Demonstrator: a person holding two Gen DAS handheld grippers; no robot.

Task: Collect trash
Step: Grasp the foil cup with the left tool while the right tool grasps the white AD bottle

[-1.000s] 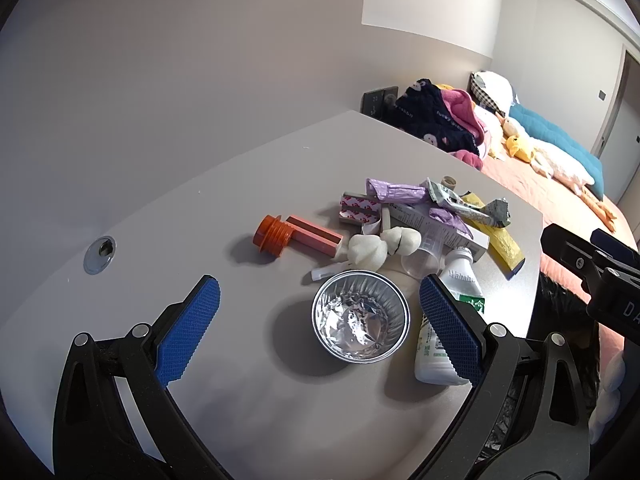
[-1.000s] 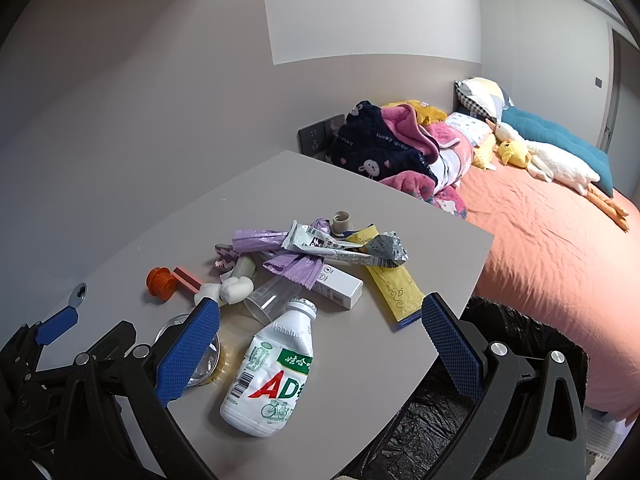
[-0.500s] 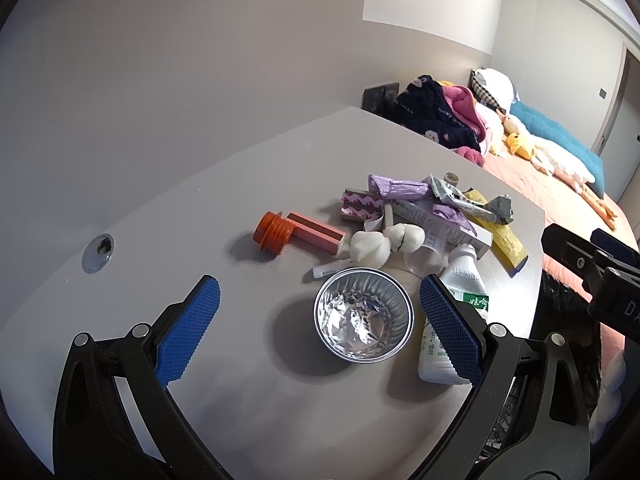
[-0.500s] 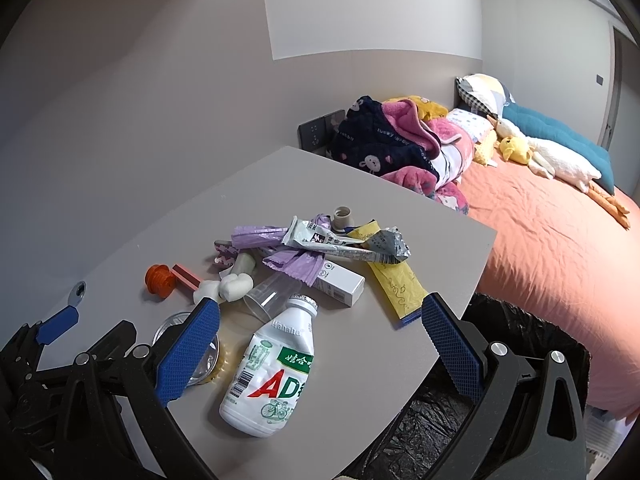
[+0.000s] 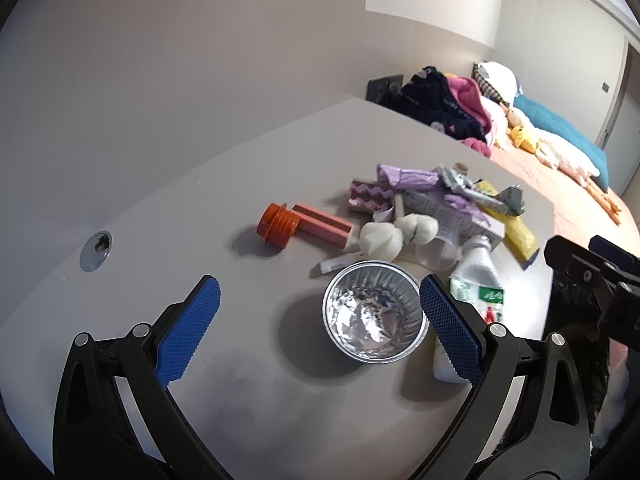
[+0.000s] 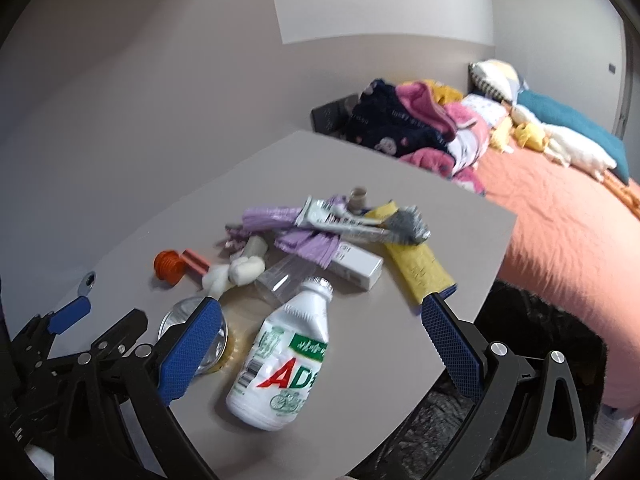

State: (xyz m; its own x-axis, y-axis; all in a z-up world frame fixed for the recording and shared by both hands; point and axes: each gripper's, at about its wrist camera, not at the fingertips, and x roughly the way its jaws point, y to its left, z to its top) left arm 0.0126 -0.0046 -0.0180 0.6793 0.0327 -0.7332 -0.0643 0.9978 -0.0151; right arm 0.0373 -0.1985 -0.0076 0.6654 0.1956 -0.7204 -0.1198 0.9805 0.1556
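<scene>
Jaws: both grippers gape wide, empty. Left gripper (image 5: 320, 312) frames crinkled silver foil cup (image 5: 374, 322): light, crushable; pinch rim gently.

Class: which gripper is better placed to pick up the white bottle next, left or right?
Right, probably. The right gripper is open with the bottle lying between its fingers; the left gripper frames the foil cup instead.
</scene>
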